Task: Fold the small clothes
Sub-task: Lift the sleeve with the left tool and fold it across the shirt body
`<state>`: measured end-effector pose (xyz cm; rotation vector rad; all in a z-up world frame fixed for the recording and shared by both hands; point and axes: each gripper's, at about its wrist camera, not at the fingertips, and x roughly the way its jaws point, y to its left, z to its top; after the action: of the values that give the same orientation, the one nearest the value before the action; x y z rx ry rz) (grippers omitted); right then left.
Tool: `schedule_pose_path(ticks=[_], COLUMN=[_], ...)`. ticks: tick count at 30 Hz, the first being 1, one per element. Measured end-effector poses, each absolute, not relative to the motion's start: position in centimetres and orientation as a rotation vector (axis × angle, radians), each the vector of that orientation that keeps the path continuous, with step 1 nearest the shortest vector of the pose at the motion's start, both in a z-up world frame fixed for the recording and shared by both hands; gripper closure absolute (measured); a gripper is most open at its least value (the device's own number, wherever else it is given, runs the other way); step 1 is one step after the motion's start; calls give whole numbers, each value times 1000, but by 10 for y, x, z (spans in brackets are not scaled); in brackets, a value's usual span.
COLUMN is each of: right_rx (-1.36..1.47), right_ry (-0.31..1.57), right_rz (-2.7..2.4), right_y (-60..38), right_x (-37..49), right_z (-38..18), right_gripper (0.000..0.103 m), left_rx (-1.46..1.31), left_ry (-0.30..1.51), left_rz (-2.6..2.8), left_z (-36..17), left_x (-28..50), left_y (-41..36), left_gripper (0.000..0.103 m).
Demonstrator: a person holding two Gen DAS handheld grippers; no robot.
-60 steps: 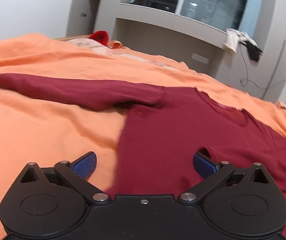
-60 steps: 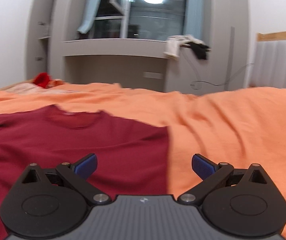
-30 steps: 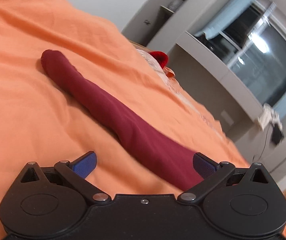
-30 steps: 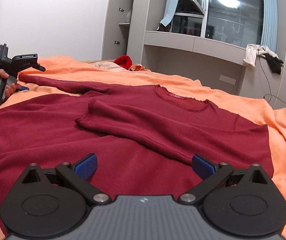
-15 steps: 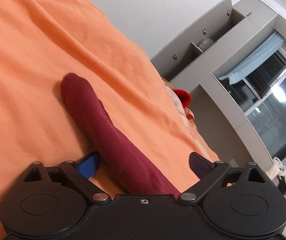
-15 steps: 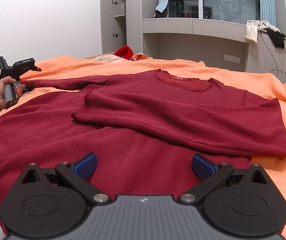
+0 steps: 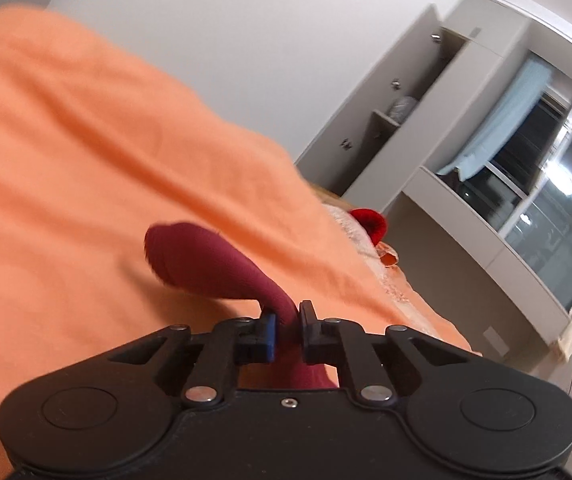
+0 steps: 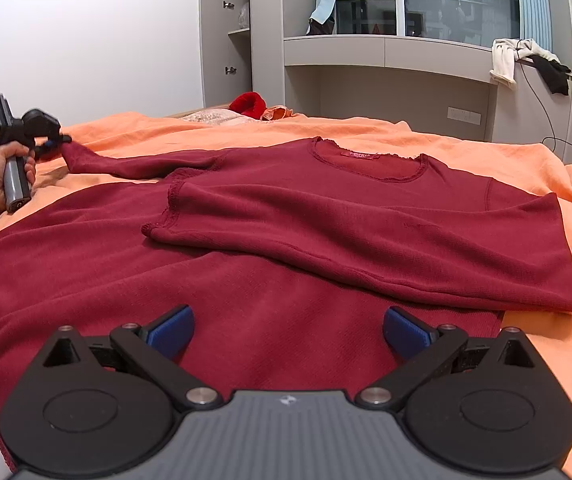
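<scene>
My right claw [image 8: 287, 330] hovers with its jaws spread wide over the hem of the maroon long-sleeved shirt [image 8: 325, 216], which lies flat on the orange bedsheet [image 8: 425, 136]. Out at ten o'clock, my left claw [image 7: 286, 330] has just closed and pinches the shirt's sleeve [image 7: 214, 268] near the cuff.

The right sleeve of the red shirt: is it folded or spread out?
Folded. The right sleeve lies across the red shirt, its cuff pointing toward the left side.
</scene>
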<state>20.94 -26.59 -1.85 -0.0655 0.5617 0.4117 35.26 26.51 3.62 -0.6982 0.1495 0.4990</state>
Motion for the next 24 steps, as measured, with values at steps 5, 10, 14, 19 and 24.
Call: schedule_pose_path(ticks=[5,10,14,19,24], right_rx=[-66,-58,-21,36,110], right_ry=[561,550,477,415,399], right_rz=[412,406,380,349,295], right_y=[-267,-266,-274,-287,-301], right_x=[209,208,198,192,193], right_z=[-19,-18,-13,-3,3], right_gripper=[0,0,0,0,0], left_rx=[-582,-468,-388,-275,-138], left_ry=[93,31,34,55,89], left_rz=[418,288,185,56,-69], left_z=[70,111,135,148,132], left_x=[349,343,340,338,330], left_y=[230,172,117,46,-23], left_gripper=[96,96,96,95,93])
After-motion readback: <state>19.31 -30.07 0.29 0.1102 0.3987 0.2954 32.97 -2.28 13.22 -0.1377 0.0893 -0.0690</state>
